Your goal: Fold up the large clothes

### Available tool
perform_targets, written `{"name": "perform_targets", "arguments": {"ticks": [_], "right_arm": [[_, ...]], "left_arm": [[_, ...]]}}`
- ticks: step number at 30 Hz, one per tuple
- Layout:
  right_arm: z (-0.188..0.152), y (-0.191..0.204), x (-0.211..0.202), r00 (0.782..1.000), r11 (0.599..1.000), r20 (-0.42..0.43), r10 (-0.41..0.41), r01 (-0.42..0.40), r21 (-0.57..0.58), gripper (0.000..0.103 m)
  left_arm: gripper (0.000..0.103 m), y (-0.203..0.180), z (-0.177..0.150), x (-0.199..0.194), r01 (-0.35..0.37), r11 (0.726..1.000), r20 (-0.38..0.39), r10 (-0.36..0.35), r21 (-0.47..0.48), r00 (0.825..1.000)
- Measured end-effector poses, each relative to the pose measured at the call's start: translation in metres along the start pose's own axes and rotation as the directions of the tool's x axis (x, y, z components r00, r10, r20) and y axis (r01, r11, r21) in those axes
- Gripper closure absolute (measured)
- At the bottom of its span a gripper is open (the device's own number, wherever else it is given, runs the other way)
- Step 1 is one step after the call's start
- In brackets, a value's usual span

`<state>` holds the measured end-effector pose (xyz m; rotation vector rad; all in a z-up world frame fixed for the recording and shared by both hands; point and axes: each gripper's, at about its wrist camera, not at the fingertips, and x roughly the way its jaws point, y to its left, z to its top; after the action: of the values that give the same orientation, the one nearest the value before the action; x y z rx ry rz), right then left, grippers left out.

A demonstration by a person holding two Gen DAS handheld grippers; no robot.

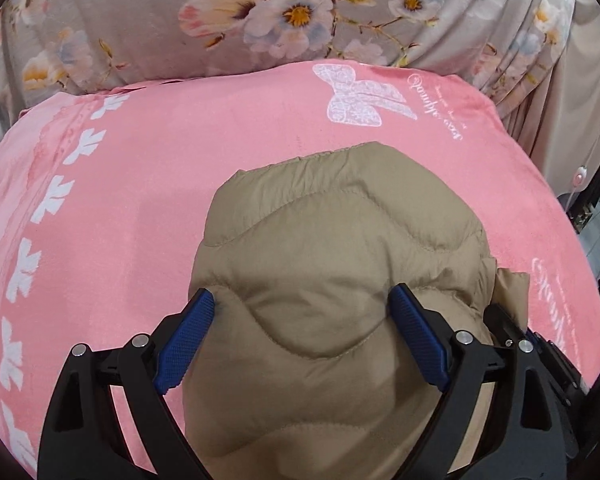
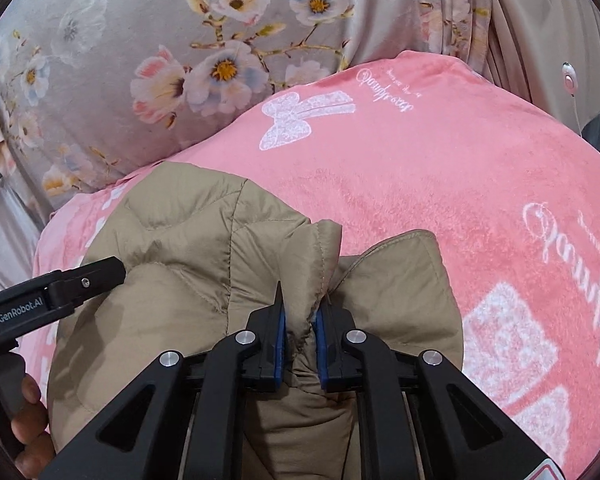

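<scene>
You have one tan quilted puffer jacket (image 1: 332,264), bunched into a rounded, partly folded mound with wavy stitch lines, lying on the pink blanket (image 1: 148,208).

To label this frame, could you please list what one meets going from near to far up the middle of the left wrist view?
Left gripper → tan quilted jacket → pink blanket → floral grey bedding.

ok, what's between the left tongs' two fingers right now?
Left wrist view: a puffy quilted bulge of the tan jacket fills the gap between the left tongs; both blue pads press into its sides, spread wide apart.
</scene>
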<state>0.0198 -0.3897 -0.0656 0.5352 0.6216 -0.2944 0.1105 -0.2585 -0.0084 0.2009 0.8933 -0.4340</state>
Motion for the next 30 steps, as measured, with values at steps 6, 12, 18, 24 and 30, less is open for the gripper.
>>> {"name": "perform_targets", "arguments": {"ticks": [6,12,18,24,30], "right_arm": [[-0.006,-0.008,0.024,0.999,0.999,-0.025,0.025,-0.025,0.027,0.089],[-0.011,-0.017,0.038,0.998,0.997,-0.042,0.052,-0.05,0.053,0.088],[-0.012,-0.019,0.046,0.997,0.996,-0.051,0.063,-0.06,0.067,0.087],[-0.012,-0.018,0.05,0.996,0.996,-0.067,0.057,-0.052,0.071,0.087],[-0.012,-0.017,0.052,0.996,0.997,-0.078,0.036,-0.031,0.069,0.087]], "left_arm": [[0.011,-0.007,-0.005,0.018,-0.04,0.999,0.009,0.04,0.013,0.999],[0.005,-0.016,-0.011,0.033,-0.084,0.996,0.031,0.082,0.042,0.996],[0.005,-0.019,-0.015,0.043,-0.105,0.993,0.047,0.103,0.05,0.994],[0.005,-0.024,-0.016,0.051,-0.126,0.99,0.066,0.123,0.057,0.99],[0.005,-0.028,-0.018,0.056,-0.148,0.987,0.083,0.142,0.066,0.986]]}}
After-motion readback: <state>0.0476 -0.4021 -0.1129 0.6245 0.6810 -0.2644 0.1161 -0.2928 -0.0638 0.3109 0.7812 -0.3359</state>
